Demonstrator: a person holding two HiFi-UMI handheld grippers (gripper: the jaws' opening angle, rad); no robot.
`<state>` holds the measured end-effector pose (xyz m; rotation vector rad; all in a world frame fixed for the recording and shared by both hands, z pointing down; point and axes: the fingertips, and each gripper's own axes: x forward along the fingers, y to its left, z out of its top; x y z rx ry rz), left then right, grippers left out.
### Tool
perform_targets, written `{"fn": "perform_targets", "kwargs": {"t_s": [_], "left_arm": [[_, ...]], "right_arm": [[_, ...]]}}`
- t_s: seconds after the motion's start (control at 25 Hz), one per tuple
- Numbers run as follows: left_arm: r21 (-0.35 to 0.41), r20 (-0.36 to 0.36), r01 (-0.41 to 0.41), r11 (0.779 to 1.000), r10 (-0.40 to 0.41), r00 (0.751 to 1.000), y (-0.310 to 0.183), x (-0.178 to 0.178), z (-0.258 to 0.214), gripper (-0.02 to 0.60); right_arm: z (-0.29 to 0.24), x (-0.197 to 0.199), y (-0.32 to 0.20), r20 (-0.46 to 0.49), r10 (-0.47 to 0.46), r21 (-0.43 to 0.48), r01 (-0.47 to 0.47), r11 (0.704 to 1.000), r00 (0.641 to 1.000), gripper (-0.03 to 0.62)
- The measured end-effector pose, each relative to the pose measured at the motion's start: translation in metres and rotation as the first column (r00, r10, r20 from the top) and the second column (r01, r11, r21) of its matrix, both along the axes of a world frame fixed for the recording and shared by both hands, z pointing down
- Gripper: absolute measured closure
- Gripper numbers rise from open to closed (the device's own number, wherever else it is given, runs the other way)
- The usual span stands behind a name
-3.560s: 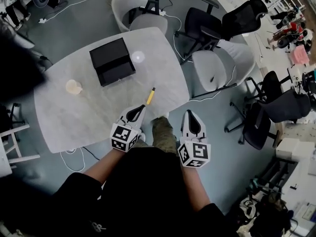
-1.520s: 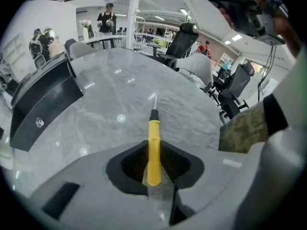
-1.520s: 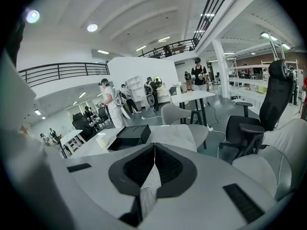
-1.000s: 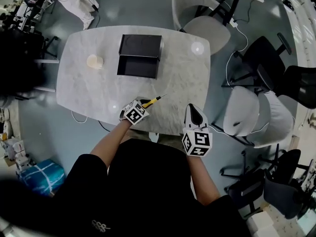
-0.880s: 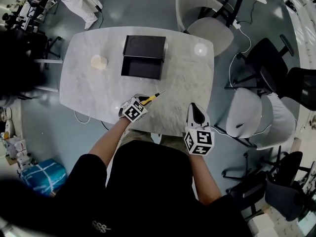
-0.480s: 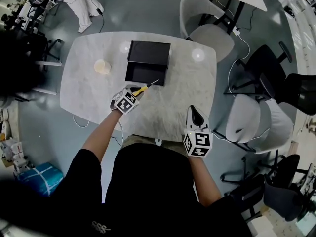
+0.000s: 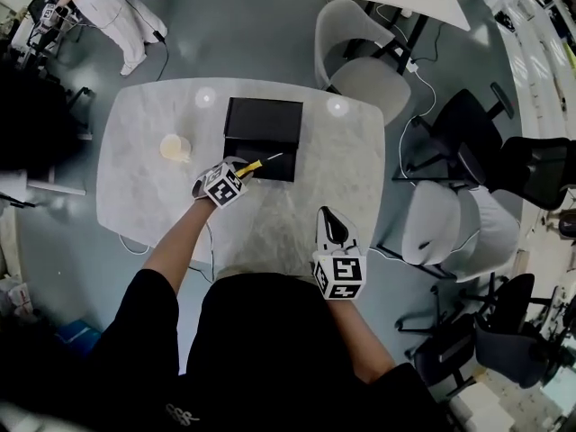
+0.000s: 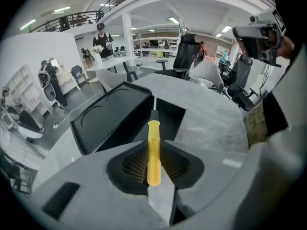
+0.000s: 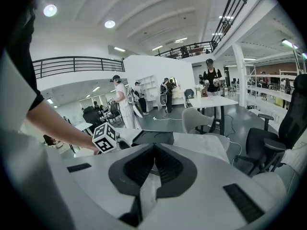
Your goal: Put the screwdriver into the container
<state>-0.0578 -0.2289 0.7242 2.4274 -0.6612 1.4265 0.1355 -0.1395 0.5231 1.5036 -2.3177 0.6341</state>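
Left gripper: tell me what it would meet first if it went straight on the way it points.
Probably the black container: the left gripper, shut on the screwdriver, points at its open half, and the screwdriver's tip would get there first. Depth is hard to judge.

A pale cup [image 7: 175, 148] stands on the marble table [image 7: 346, 174], chairs [image 7: 364, 75] nearby.

A pale marble-look table [image 7: 135, 214] stands on a grey floor [image 7: 252, 25] — white shell chairs [image 7: 364, 75] and black office chairs [image 7: 463, 133] crowd its far and right edges. Overhead are round ceiling lights [image 9: 50, 10] and a railed balcony [image 9: 72, 63].
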Motion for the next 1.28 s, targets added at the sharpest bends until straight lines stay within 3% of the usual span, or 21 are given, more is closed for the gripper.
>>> {"fn": "perform_targets", "kwargs": {"t_s": [0.36, 0.76, 1.08, 1.28], "left_arm": [[-0.06, 0.005, -0.132, 0.989, 0.132, 0.991, -0.025, 0.011, 0.042, 0.497], [-0.156, 0.03, -0.175, 0.972, 0.182, 0.983, -0.021, 0.02, 0.078, 0.495], [-0.171, 0.03, -0.16, 0.972, 0.167, 0.985, -0.024, 0.025, 0.091, 0.497], [-0.117, 0.039, -0.169, 0.979, 0.175, 0.984, -0.028, 0.025, 0.087, 0.495]], "right_arm": [[0.031, -0.002, -0.014, -0.024, 0.1, -0.088, -0.102, 0.991, 0.995, 0.582], [0.044, 0.013, -0.024, -0.053, 0.176, -0.128, -0.181, 0.975, 0.983, 0.582], [0.051, 0.008, -0.016, -0.053, 0.152, -0.15, -0.159, 0.976, 0.987, 0.582], [0.049, 0.009, -0.009, -0.042, 0.154, -0.152, -0.159, 0.976, 0.987, 0.582]]}}
